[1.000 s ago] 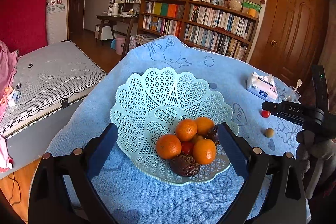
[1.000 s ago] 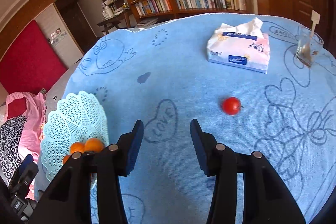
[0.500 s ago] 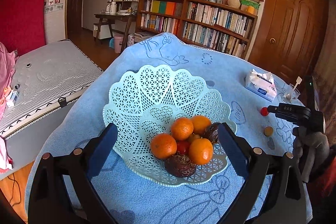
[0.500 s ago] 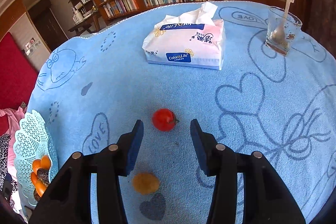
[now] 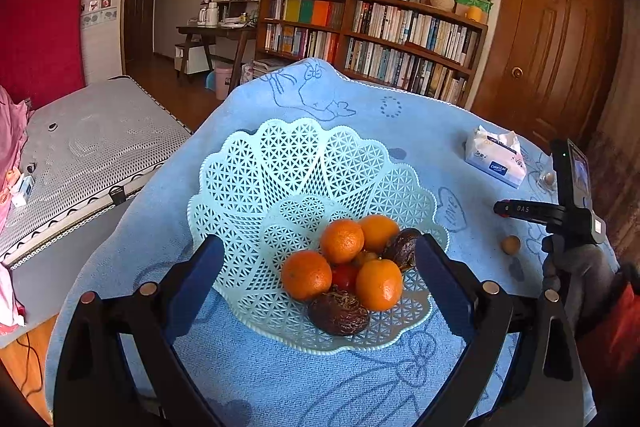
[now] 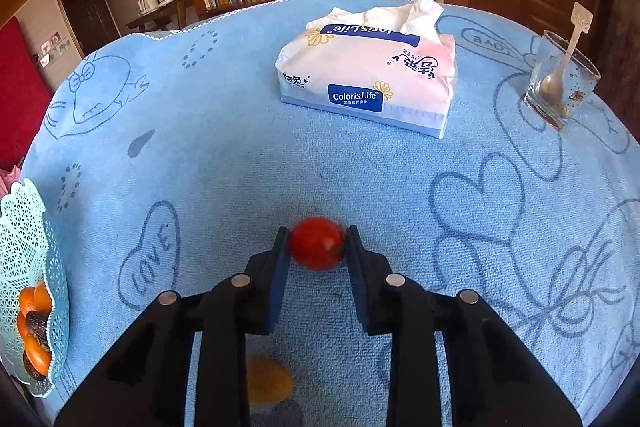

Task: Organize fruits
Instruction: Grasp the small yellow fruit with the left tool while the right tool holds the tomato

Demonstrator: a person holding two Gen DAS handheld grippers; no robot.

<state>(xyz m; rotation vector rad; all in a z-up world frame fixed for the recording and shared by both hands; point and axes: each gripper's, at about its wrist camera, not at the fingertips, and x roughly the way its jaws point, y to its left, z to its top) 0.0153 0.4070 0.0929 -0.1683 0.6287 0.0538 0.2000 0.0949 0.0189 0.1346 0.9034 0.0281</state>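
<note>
**Right wrist view: cherry tomato between the jaws**

Right wrist view shows the right gripper (image 6: 317,241) with its jaws clenched on a red cherry tomato (image 6: 317,243), both blue pads touching its sides just above the blue cloth (image 6: 224,155) that covers the desk. Under the gripper body, a small yellow-orange fruit (image 6: 267,383) lies on the cloth, partly hidden by the black arms. Beyond the tomato sits a tissue pack (image 6: 370,75), and to its right a glass (image 6: 562,83) with a white spoon standing in it. At the left edge of this view the rim of the pale green basket (image 6: 28,227) appears.

In the left wrist view, the left gripper (image 5: 318,263) hangs over the near side of that basket (image 5: 280,179), its jaws released and spread wide, gripping nothing. The basket holds 4 oranges (image 5: 306,275), 2 dark wrinkled fruits (image 5: 339,312) and a red tomato (image 5: 345,277) tucked among them. Far right in this view, a gloved hand (image 5: 576,267) holds the other gripper, with the small yellow-orange fruit (image 5: 511,245) on the cloth just beside it. A bookshelf (image 5: 372,35) stands behind the desk.
</note>
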